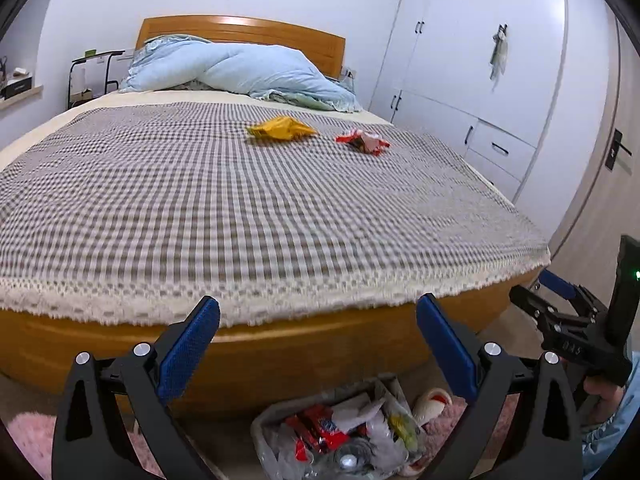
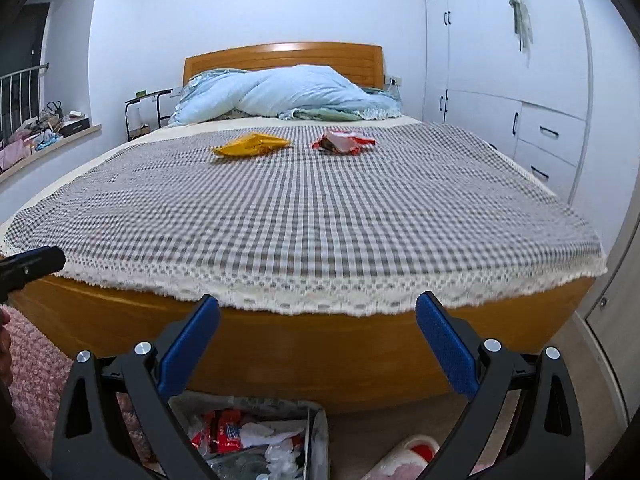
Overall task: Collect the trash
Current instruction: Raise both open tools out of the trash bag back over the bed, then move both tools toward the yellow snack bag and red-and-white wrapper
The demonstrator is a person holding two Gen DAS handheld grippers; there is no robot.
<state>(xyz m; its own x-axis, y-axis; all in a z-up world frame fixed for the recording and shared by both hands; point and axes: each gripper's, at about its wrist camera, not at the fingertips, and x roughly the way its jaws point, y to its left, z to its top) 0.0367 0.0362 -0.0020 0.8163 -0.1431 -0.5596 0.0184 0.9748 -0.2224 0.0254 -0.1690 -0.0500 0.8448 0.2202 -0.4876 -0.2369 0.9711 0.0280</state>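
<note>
A yellow wrapper [image 1: 281, 129] [image 2: 252, 145] and a crumpled red-and-white wrapper [image 1: 362, 141] [image 2: 343, 141] lie side by side on the checked bedspread [image 1: 240, 208] [image 2: 312, 208], far across the bed. On the floor at the bed's foot stands a trash bin [image 1: 340, 432] [image 2: 256, 440] lined with clear plastic and holding red and white litter. My left gripper [image 1: 318, 332] hangs open above the bin with nothing between its blue pads. My right gripper [image 2: 318, 332] is also open and empty, above the bin's right side. The right gripper also shows at the left wrist view's right edge [image 1: 568, 316].
A wooden bed frame [image 2: 320, 356] lies just ahead, with a blue duvet [image 1: 248, 72] heaped at the headboard. White wardrobes [image 1: 480, 60] line the right wall. A pink rug [image 2: 32, 380] and a slipper [image 1: 434, 400] lie on the floor. A side table [image 1: 92, 76] stands far left.
</note>
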